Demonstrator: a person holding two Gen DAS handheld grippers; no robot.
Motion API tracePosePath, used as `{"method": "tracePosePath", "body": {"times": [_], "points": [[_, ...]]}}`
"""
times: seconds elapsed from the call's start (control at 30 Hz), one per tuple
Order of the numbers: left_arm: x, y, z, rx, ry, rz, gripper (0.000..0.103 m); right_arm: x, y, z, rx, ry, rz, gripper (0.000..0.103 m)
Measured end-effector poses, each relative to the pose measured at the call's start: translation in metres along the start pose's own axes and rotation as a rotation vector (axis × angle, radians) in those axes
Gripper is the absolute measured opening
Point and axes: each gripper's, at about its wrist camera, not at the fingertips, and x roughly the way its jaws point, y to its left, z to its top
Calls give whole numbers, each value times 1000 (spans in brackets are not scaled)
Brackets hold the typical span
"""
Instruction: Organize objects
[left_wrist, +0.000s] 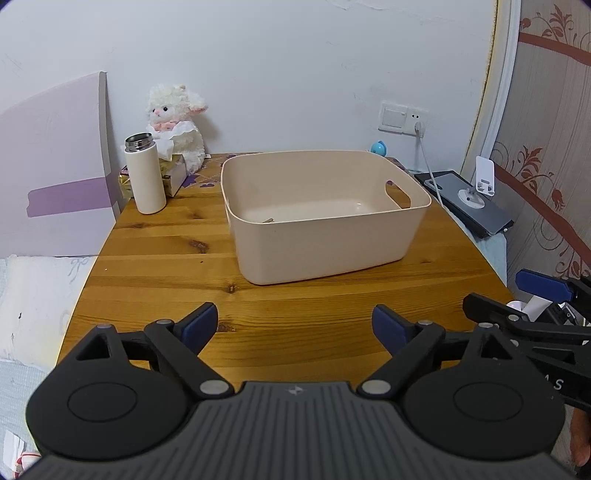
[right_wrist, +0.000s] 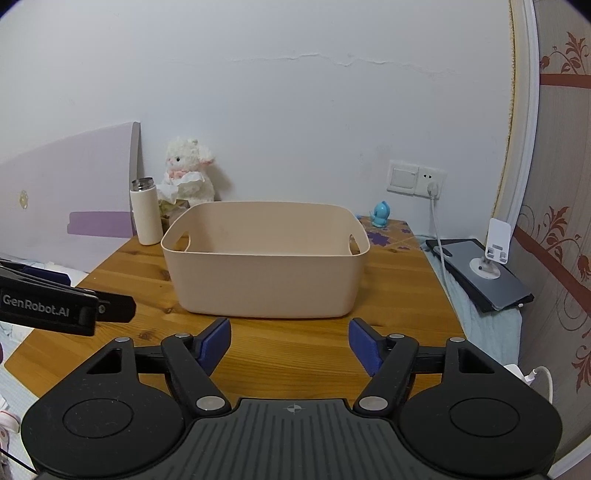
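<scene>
Now both grippers agape, bin (right_wrist: 264, 284) mid-table (left_wrist: 155, 266)

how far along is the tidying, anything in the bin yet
Barely anything shows as done: the beige bin holds only one small item, too small to identify, near its front wall. Nothing is in hand; the left tool and right tool both hover open over the table. The white bottle, plush lamb and blue figurine remain outside.
</scene>
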Motion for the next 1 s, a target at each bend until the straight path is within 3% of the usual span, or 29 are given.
{"method": "tracePosePath", "body": {"times": [0.43, 1.0], "points": [[-18, 3, -1, 17, -18, 8, 92, 1, -3, -2, 5, 3, 8, 75], [-14, 6, -3, 25, -4, 7, 92, 9, -5, 0, 7, 19, 5, 76]]}}
